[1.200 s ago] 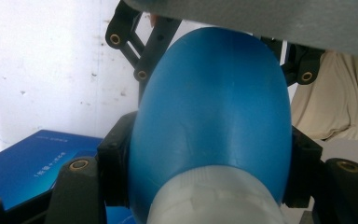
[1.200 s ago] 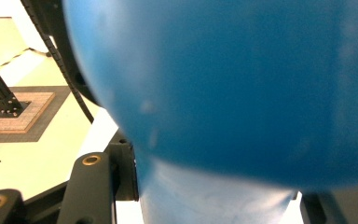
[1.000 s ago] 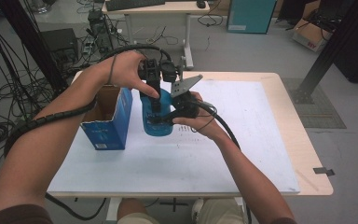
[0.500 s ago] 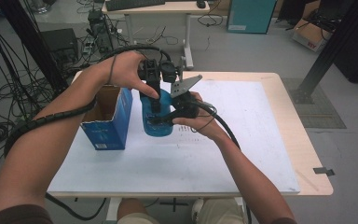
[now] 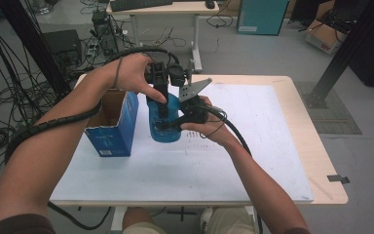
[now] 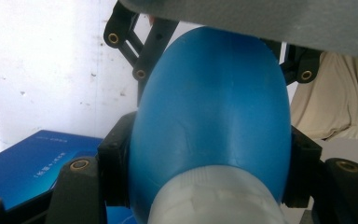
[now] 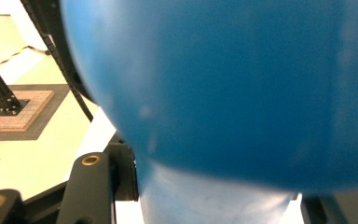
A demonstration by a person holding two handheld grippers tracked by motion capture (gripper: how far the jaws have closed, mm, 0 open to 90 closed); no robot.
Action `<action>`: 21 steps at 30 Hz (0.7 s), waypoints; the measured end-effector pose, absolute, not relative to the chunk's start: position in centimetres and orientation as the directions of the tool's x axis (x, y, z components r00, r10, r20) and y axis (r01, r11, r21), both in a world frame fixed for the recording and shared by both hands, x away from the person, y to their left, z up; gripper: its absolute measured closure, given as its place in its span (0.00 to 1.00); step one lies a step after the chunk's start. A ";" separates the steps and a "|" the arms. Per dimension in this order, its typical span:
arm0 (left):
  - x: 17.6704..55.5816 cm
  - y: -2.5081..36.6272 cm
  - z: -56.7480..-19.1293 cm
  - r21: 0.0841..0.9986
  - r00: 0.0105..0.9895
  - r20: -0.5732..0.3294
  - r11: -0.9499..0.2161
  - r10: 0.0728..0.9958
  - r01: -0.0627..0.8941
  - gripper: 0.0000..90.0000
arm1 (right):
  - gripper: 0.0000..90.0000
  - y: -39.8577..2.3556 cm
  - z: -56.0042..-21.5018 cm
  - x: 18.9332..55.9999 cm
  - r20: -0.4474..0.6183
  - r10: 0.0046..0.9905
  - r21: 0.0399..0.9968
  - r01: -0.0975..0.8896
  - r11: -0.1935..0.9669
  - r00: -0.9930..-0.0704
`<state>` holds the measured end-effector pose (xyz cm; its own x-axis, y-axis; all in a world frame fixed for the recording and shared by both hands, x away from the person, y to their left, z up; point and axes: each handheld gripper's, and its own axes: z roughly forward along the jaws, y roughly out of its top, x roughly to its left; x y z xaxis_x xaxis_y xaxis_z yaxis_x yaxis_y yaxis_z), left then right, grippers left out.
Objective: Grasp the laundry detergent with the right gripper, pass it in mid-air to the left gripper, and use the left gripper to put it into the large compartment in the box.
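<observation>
A blue plastic bottle [image 5: 164, 132] stands on the white sheet near the table's middle left. Both grippers hold it. My left gripper [image 5: 161, 108] comes down from above, its jaws pressed on both sides of the bottle [image 6: 209, 107] just past the white cap [image 6: 214, 200]. From the right, my right gripper [image 5: 169, 125] clamps the bottle lower down. In the right gripper view the bottle [image 7: 237, 84] bulges over the jaws, and a paler narrow part sits between the right gripper's [image 7: 214, 191] fingers.
An open blue carton [image 5: 113, 127] stands just left of the bottle, close to the left forearm; its blue side [image 6: 32, 163] also shows in the left gripper view. The white sheet [image 5: 258, 146] stretches right and toward the near edge. Cables trail from both grippers.
</observation>
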<state>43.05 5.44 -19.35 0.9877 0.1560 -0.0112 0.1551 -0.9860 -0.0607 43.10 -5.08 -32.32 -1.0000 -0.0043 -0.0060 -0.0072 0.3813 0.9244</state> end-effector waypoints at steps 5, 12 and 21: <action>43.1 5.4 -19.3 -0.066 0.988 -0.014 -0.986 0.157 0.155 0.40 | 0.47 -5.1 -32.3 43.1 -0.007 -0.004 0.925 -0.008 0.380 -1.000; 43.0 5.6 -19.3 -0.064 0.987 -0.012 -0.986 0.158 0.157 0.40 | 0.46 -5.1 -32.3 43.1 -0.008 -0.003 0.926 -0.009 0.377 -1.000; 42.9 5.6 -19.3 -0.055 0.988 0.004 -0.986 0.155 0.155 0.40 | 0.44 -5.0 -32.4 43.0 -0.007 0.004 0.926 -0.005 0.378 -1.000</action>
